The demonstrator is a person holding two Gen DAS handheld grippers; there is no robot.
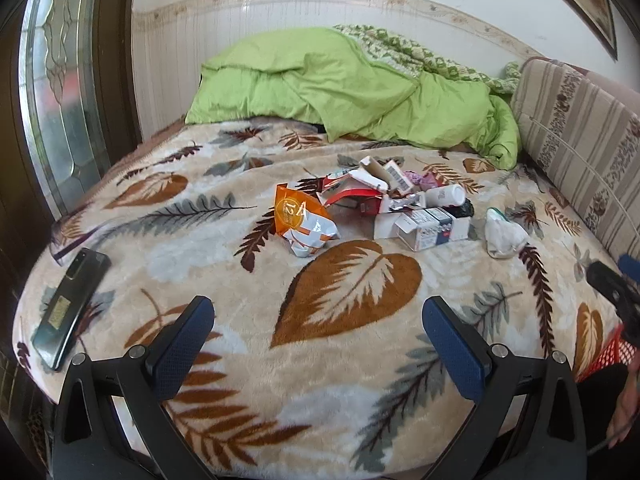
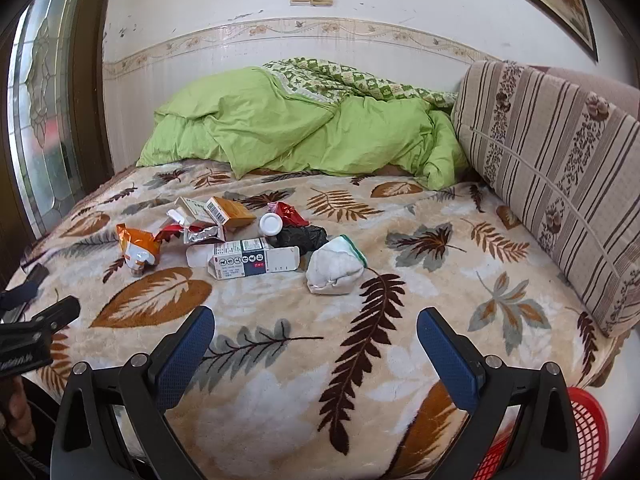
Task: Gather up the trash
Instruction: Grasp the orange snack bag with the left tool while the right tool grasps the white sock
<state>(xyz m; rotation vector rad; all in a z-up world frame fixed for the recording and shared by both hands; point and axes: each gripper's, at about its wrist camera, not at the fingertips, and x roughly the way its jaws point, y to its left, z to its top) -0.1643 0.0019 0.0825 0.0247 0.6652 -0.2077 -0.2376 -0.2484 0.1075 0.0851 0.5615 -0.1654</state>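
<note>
Trash lies in a heap mid-bed on the leaf-patterned blanket (image 1: 224,264). It includes an orange snack bag (image 1: 302,224), white cartons (image 1: 428,228), a white bottle (image 1: 444,196), torn red-and-white packaging (image 1: 352,188) and a crumpled white wad (image 1: 504,236). The right wrist view shows the same orange bag (image 2: 138,248), the carton (image 2: 248,262), the bottle (image 2: 271,225), a black bag (image 2: 300,238) and the white wad (image 2: 334,268). My left gripper (image 1: 318,320) and right gripper (image 2: 316,330) both hover open over the blanket's near part, well short of the heap, holding nothing.
A dark phone (image 1: 70,308) lies at the bed's left edge. A red mesh basket (image 2: 576,436) sits below the bed's right corner. A green duvet (image 2: 312,132) is piled at the back, a striped cushion (image 2: 560,168) along the right, and a glass door (image 1: 60,92) on the left.
</note>
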